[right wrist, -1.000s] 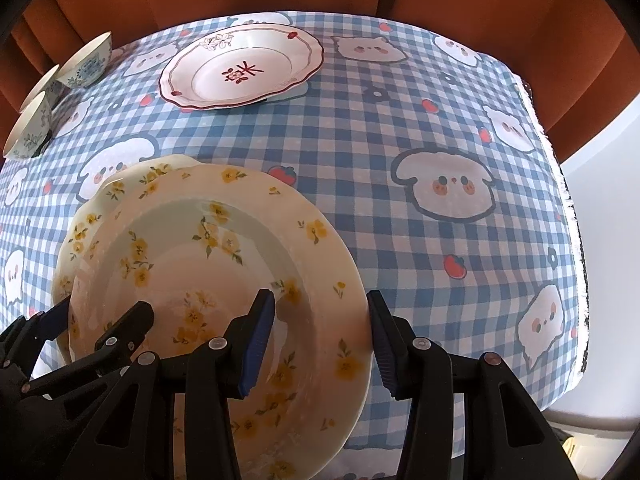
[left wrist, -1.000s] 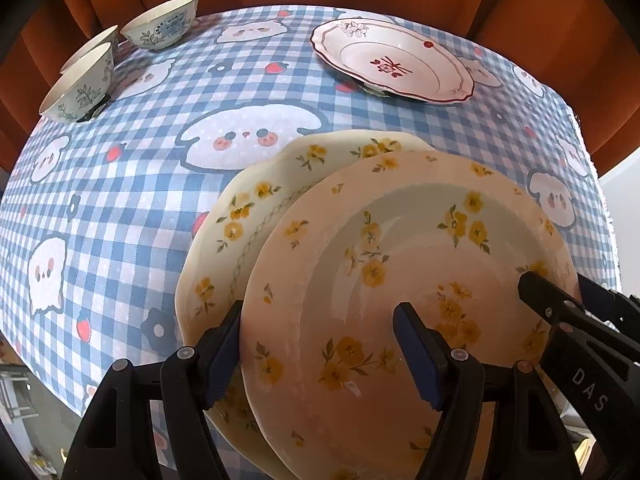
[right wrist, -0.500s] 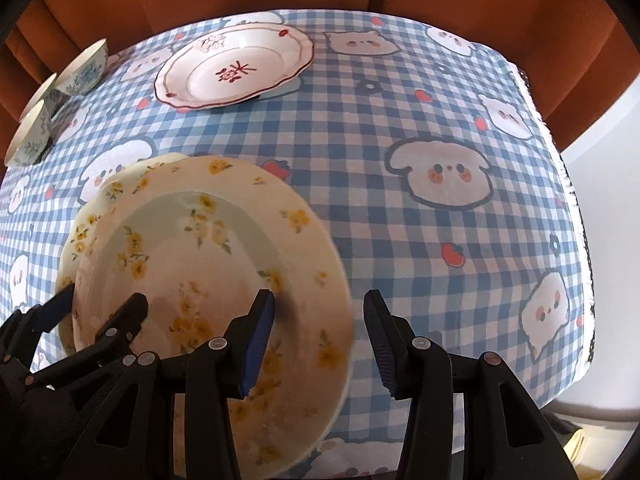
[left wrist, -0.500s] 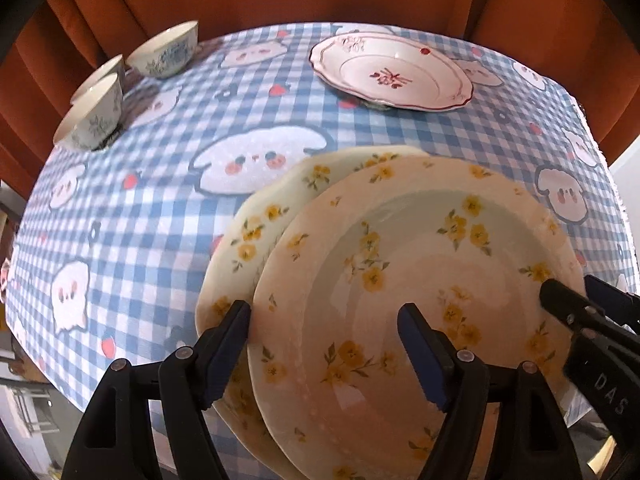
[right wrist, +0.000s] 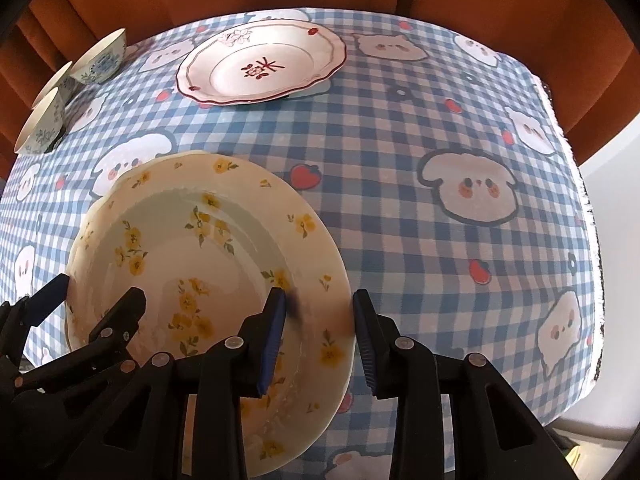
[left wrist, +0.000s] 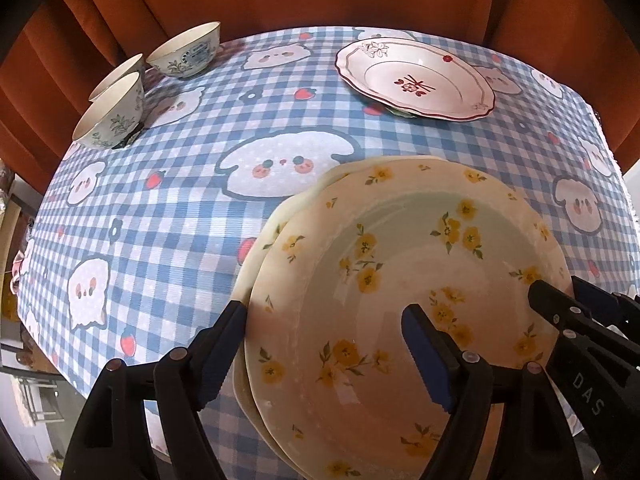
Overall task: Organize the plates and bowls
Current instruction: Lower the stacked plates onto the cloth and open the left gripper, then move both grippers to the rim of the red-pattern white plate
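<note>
Two hand-held grippers flank a yellow-flowered plate (left wrist: 416, 280) at the near edge of a table under a blue checked tablecloth (left wrist: 192, 216). The plate lies on top of a second plate (left wrist: 260, 236) with the same flower pattern, whose rim shows at its left side. The left gripper (left wrist: 324, 344) has just been opening; its jaws now stand wide across the top plate's left rim, and neither pad appears to press on it. The right gripper (right wrist: 318, 334) has just been closing over the plate's right rim, one finger above the plate's surface and the other outside the edge; a gap still shows, so it is not yet pinching. At the far side sit a red-trimmed plate (left wrist: 416, 78) and, well apart at the far left, three small bowls (left wrist: 148, 84).
</note>
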Available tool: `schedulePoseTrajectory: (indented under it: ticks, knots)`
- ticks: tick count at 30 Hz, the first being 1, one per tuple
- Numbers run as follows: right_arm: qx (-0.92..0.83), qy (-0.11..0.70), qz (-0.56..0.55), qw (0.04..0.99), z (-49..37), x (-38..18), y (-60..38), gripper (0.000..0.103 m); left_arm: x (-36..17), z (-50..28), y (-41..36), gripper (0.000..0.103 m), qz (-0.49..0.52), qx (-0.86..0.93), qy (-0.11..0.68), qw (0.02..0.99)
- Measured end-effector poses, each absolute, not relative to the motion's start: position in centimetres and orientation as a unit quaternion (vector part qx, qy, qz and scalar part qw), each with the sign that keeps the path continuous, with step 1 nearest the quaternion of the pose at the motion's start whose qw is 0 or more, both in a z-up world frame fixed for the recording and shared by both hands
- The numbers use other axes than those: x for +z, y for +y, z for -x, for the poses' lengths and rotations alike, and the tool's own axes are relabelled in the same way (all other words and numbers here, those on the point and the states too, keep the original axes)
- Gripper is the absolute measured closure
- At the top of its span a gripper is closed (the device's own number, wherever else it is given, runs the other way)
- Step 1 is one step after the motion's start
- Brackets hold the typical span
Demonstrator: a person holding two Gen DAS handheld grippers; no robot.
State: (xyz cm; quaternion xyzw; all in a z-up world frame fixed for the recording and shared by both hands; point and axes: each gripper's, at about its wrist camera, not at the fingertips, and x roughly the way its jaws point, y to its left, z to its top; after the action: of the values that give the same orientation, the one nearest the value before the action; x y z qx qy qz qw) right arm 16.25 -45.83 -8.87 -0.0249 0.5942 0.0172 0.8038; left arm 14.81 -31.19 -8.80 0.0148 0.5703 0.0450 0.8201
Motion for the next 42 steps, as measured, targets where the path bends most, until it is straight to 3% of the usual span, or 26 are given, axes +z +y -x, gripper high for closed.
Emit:
schedulePoseTrajectory:
  ticks: [10, 15, 18, 31, 42]
  knots:
    - [0.011, 0.599, 0.008, 0.801, -16.4, -8.9, -45.3, 0.062, -7.8, -14.5, -30.8, 0.020, -0.022, 0.025, 0.561, 0.827]
    - [-0.011, 0.585, -0.008, 0.811, -15.7, -7.5, -44.9, 0.043, -7.2, -14.5, -29.4, 0.020, -0.018, 0.006, 0.556, 0.831]
    - [-0.025, 0.581, -0.019, 0.813, -15.4, -6.6, -44.4, 0.037, -6.6, -14.4, -28.2, 0.020, -0.010, -0.005, 0.553, 0.833]
    - [-0.044, 0.534, -0.065, 0.842, -14.6, -2.3, -39.2, 0.036, -3.3, -15.4, -24.0, 0.018, -0.019, -0.056, 0.526, 0.848]
    - [-0.046, 0.511, -0.046, 0.857, -18.2, -1.9, -38.8, 0.025, -2.7, -19.9, -24.7, 0.020, -0.029, -0.063, 0.515, 0.855]
